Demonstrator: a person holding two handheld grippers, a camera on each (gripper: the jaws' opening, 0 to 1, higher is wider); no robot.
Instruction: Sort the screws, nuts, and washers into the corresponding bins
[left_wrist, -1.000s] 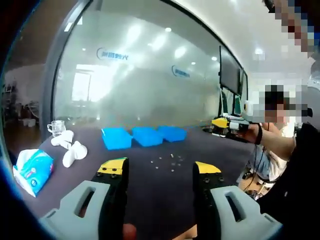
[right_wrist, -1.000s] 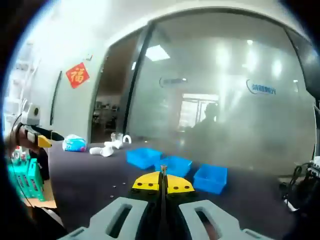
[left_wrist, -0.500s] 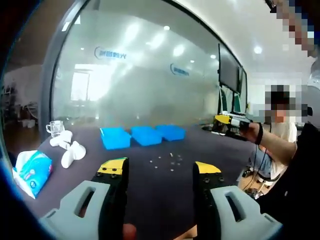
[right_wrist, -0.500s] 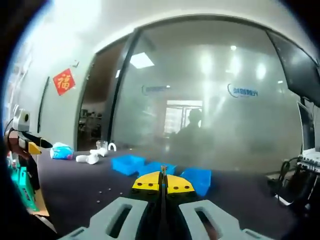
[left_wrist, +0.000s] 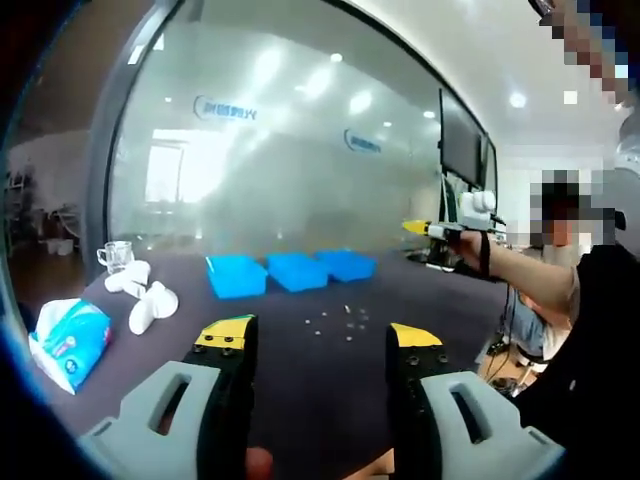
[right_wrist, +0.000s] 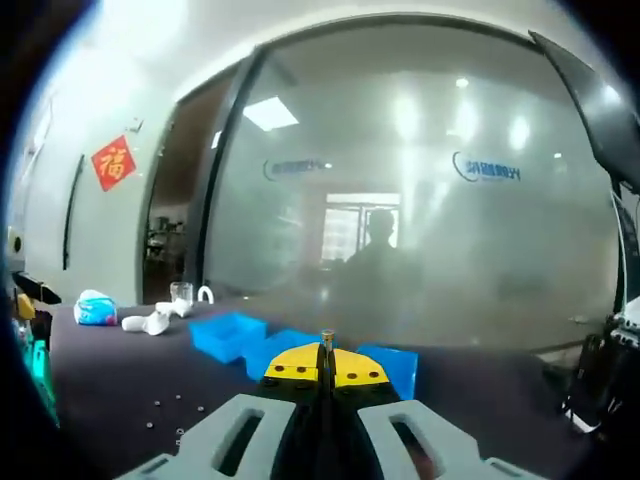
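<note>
Three blue bins (left_wrist: 296, 271) stand in a row on the dark table, with small screws, nuts and washers (left_wrist: 336, 320) scattered in front of them. My left gripper (left_wrist: 320, 336) hovers over the near table, open with nothing between its yellow-tipped fingers. To the right, a person's hand holds my right gripper (left_wrist: 432, 231) in the air above the table edge. In the right gripper view, the right gripper (right_wrist: 325, 362) is shut on a small screw (right_wrist: 326, 340) that stands up from its tips. The blue bins (right_wrist: 229, 335) lie beyond it, loose hardware (right_wrist: 166, 420) at lower left.
A blue tissue pack (left_wrist: 66, 340), white cups (left_wrist: 148, 306) and a glass cup (left_wrist: 115, 255) sit at the table's left end. A frosted glass wall (left_wrist: 280, 170) stands behind the table. A person (left_wrist: 590, 330) is at the right edge.
The right gripper has risen a little and turned toward the bins, still shut on the screw; its view has swung across the table. The left gripper has barely moved.
</note>
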